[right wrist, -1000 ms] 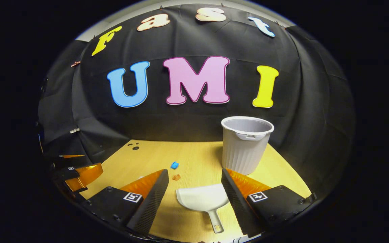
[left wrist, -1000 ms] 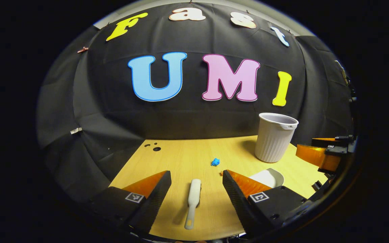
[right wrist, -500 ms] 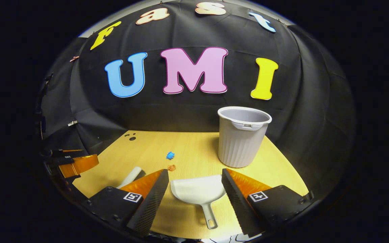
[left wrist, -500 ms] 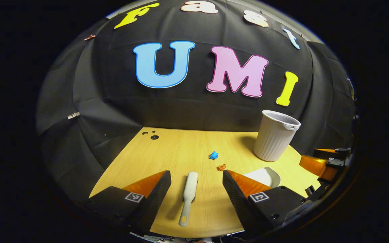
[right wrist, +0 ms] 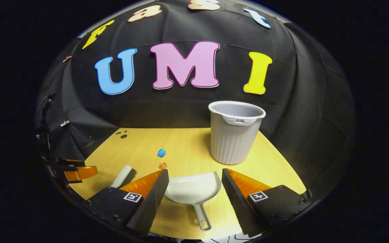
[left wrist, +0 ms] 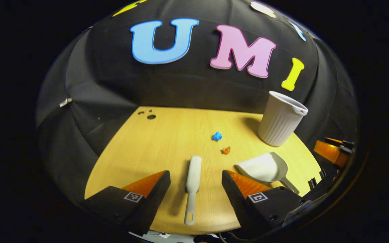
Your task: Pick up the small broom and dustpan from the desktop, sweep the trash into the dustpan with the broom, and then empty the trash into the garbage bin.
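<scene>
A small white broom [left wrist: 192,187] lies flat on the wooden desktop [left wrist: 167,141], handle toward me, between the fingers of my open left gripper [left wrist: 196,179], which hovers over it without touching. The white dustpan [right wrist: 193,189] lies flat with its handle toward me, between the fingers of my open right gripper [right wrist: 194,177]. The dustpan [left wrist: 265,167] also shows right of the broom in the left gripper view. A blue scrap [left wrist: 216,136] and an orange scrap [left wrist: 226,150] lie beyond the broom. In the right gripper view I see the broom [right wrist: 122,176], blue scrap [right wrist: 161,152] and orange scrap [right wrist: 162,165].
A white ribbed garbage bin [right wrist: 234,133] stands upright at the back right of the desktop [right wrist: 181,148]; it appears as the bin [left wrist: 280,119] in the left gripper view. Small dark holes [left wrist: 151,116] mark the far left corner. The other gripper [left wrist: 333,152] sits at the right edge.
Both grippers have risen and tilted downward, so the broom and dustpan sit more fully between their fingers. The objects on the desktop have not moved.
</scene>
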The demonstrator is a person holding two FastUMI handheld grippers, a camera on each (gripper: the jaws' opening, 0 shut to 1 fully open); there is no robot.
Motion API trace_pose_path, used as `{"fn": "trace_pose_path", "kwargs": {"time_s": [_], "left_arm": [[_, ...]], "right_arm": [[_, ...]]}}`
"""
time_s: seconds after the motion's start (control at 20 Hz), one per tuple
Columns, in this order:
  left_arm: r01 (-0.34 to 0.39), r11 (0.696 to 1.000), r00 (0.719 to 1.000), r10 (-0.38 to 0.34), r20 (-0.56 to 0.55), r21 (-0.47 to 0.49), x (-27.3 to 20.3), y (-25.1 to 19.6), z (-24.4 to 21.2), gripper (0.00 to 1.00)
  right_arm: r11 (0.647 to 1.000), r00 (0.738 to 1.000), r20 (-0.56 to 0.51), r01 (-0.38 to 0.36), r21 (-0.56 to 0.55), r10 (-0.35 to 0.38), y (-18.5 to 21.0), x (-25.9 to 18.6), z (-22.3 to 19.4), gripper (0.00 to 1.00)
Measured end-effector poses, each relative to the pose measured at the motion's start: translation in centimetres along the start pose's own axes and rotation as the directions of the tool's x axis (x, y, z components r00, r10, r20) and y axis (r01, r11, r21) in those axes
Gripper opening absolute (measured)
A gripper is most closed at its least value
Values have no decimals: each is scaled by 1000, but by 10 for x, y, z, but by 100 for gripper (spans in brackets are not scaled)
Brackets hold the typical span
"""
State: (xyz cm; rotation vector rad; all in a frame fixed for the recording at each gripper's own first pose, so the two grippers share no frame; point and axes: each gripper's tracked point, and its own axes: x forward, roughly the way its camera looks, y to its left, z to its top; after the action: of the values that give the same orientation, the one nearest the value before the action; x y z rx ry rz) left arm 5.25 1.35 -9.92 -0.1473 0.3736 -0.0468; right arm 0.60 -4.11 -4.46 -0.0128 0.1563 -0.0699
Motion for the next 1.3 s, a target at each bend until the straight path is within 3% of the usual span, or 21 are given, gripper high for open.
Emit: {"fn": "trace_pose_path", "kwargs": {"time_s": [0.15, 0.35, 0.8, 1.0, 1.2, 1.3], "left_arm": [[1, 1000, 992, -3, -128, -16, 25, 9, -30, 96], [4, 1000, 953, -8, -304, -15, 53, 17, -69, 96], [0, 992, 896, 57, -440, 127, 96, 21, -99, 94], [-4, 986, 879, 84, -469, 168, 108, 18, -109, 84], [-22, 991, 868, 85, -489, 134, 113, 14, -117, 73], [-38, 990, 880, 98, -464, 137, 119, 16, -114, 61]], "right_arm": [[1000, 1000, -14, 15, -18, -15, -4, 0, -3, 98], [999, 999, -42, 21, -28, -23, -5, -11, -16, 99], [999, 991, -124, 40, -6, -41, -1, -31, -51, 98], [999, 989, -141, 40, 15, -38, 3, -35, -58, 98], [998, 986, -161, 45, 35, -39, 2, -35, -65, 98], [998, 983, -181, 51, 41, -43, -1, -33, -70, 98]]}}
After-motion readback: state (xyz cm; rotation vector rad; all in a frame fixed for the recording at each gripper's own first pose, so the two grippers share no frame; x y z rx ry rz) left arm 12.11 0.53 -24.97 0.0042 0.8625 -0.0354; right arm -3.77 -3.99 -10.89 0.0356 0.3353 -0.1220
